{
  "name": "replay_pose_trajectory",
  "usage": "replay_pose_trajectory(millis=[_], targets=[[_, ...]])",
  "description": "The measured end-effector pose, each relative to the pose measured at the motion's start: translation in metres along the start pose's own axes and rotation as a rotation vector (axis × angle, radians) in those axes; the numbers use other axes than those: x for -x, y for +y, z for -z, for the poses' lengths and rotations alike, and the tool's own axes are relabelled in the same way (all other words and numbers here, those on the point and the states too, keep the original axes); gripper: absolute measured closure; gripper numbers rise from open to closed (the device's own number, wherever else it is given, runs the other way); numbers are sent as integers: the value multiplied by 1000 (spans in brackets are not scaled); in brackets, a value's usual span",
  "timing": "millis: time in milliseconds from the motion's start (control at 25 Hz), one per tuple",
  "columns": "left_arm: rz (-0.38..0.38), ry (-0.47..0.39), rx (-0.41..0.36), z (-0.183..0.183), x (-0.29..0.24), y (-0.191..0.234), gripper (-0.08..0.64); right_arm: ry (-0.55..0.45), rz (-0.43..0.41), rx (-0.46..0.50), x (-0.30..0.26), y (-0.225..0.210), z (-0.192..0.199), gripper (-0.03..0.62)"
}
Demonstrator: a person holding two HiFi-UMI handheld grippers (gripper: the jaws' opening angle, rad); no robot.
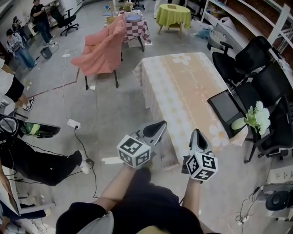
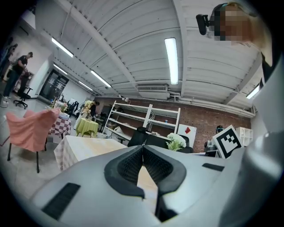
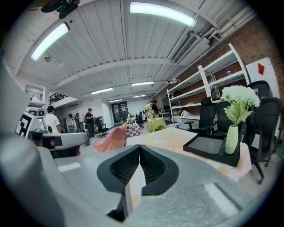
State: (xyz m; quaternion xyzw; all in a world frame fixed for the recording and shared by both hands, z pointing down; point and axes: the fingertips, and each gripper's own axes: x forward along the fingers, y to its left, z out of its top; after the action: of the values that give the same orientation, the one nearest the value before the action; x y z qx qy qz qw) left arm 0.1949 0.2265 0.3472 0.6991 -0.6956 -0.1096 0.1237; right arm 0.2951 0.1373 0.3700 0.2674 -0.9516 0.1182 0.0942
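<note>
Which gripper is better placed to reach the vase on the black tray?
Probably the right gripper: it hovers nearer the vase and tray at the right edge of the table; the left gripper is farther left.

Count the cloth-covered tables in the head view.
3: the long cream floral-cloth table nearest, the checked-cloth table beyond it, the round yellow-green-cloth table at top. The pink-draped piece may be another.

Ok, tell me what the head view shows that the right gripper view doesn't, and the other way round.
Only the head view: the person's arms, a power strip on the floor, and the marker cube on the right gripper. Only the right gripper view: ceiling lights and wall shelves. Both: the right gripper with jaws shut, the left gripper, the clothed table, the black tray, the vase of white flowers and the pink draped chair.
</note>
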Motion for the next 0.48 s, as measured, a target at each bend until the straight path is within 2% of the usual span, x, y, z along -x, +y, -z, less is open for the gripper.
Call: replay_pose_trajectory(millis=[480], targets=[[-6,-2,8,-26,-47,84,548,7,-8,11,-95,9,-20,588]])
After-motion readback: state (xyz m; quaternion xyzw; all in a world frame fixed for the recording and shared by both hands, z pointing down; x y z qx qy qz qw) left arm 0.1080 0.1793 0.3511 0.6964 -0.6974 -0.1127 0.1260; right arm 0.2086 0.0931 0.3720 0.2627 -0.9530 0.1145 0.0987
